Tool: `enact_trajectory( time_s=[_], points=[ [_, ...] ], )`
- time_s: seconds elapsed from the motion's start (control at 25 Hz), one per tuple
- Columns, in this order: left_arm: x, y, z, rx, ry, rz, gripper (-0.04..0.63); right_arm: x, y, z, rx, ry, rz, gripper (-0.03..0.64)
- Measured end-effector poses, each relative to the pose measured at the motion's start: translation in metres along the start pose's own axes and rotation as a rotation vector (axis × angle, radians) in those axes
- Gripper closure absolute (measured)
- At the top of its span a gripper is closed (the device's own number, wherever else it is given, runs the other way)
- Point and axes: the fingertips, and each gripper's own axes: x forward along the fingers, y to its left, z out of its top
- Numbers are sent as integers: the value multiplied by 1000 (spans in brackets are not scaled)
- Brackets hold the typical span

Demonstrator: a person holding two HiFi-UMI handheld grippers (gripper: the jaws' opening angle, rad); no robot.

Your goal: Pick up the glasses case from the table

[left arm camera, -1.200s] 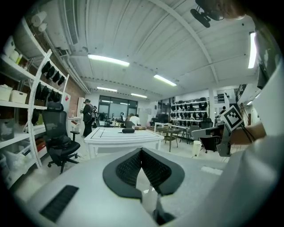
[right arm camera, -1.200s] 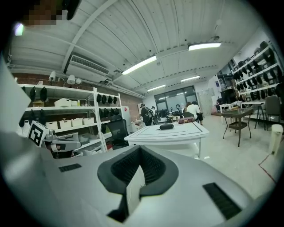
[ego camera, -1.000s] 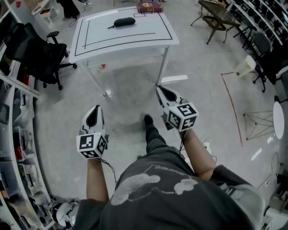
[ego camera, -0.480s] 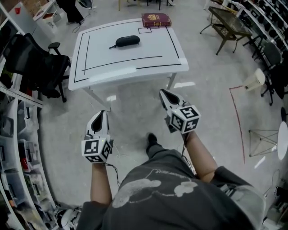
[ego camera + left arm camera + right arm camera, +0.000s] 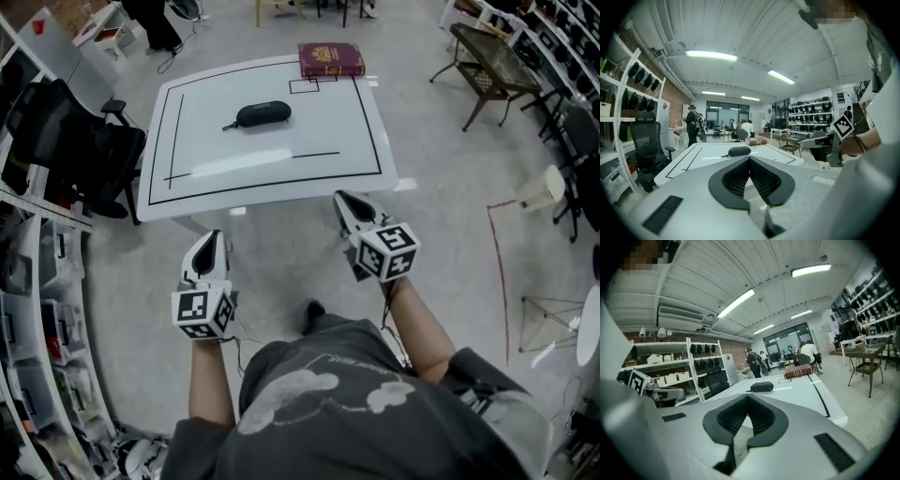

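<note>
We stand short of the white table point(image 5: 272, 173), its top marked with black tape lines, with a black office chair point(image 5: 80, 141) at its left side. Our left gripper point(image 5: 210, 236) and right gripper point(image 5: 343, 198) hang over the floor near the table's front edge, each with jaws pressed together and nothing between them. A dark red book point(image 5: 330, 59) lies at the far edge. The black glasses case point(image 5: 262, 113) rests on the tabletop, well apart from both grippers.
</note>
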Motion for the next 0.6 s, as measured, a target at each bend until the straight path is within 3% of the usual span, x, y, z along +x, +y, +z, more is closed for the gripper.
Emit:
enact_trajectory(
  time_s=[0.32,0.6],
  points=[
    [41,-8,10,34,8,-23,594,22,-16,17,-24,-25,13,617],
    [90,-3,14,49,3,-92,594,38,-46,21,-5,-31,-45,617]
  ],
)
